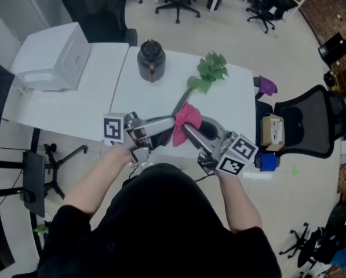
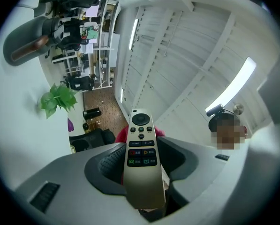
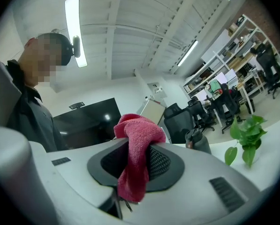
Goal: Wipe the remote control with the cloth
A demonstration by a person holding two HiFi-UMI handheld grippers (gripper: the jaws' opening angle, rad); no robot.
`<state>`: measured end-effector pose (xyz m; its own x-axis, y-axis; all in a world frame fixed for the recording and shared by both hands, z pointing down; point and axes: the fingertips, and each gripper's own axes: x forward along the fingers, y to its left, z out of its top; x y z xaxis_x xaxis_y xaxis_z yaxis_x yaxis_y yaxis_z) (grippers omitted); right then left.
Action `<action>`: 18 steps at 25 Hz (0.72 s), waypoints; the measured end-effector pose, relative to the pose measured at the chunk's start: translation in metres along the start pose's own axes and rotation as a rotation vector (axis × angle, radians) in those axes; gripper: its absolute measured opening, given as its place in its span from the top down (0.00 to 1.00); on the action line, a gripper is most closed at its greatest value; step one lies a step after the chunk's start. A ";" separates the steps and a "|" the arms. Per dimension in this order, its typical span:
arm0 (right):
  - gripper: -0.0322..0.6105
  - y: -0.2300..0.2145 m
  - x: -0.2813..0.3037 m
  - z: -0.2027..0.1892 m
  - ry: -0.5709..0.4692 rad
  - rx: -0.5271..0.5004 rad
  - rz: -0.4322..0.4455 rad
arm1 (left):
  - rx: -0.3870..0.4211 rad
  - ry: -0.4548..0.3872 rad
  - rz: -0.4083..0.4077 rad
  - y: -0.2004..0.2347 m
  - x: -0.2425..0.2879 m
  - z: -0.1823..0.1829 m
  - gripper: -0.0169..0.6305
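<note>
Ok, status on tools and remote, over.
Left tool shut on remote control. Right tool shut on pink cloth. Cloth close by remote, contact unclear. Nothing in the way.

Remote control (image 2: 142, 172) button labels illegible

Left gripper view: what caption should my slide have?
Left gripper holds a golden remote control, pink cloth peeking behind it.

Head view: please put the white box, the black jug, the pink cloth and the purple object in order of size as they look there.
1. white box
2. black jug and pink cloth: look alike; the cloth is raised nearer the camera, so unranked
3. purple object
</note>
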<state>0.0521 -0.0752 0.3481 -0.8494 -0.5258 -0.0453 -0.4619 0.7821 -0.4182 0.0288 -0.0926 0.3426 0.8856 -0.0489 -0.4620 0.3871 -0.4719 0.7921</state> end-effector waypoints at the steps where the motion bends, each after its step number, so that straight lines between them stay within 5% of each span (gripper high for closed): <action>1: 0.80 -0.005 -0.004 0.006 -0.020 0.001 -0.016 | 0.002 0.031 0.003 0.000 0.000 -0.006 0.65; 8: 0.80 -0.032 -0.026 0.041 -0.147 -0.006 -0.118 | 0.031 0.151 0.035 0.007 0.000 -0.033 0.65; 11: 0.80 -0.034 -0.032 0.040 -0.152 -0.031 -0.162 | 0.162 0.137 0.134 0.021 -0.005 -0.026 0.65; 14: 0.80 -0.041 -0.042 0.034 -0.112 -0.146 -0.288 | 0.413 0.084 0.442 0.059 -0.036 -0.002 0.65; 18: 0.80 -0.051 -0.053 -0.003 0.056 -0.298 -0.431 | 0.637 0.057 1.059 0.126 -0.135 0.031 0.65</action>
<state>0.1200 -0.0867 0.3743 -0.5749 -0.8085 0.1259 -0.8180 0.5642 -0.1119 -0.0494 -0.1730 0.4926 0.7024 -0.6363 0.3189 -0.7064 -0.5681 0.4223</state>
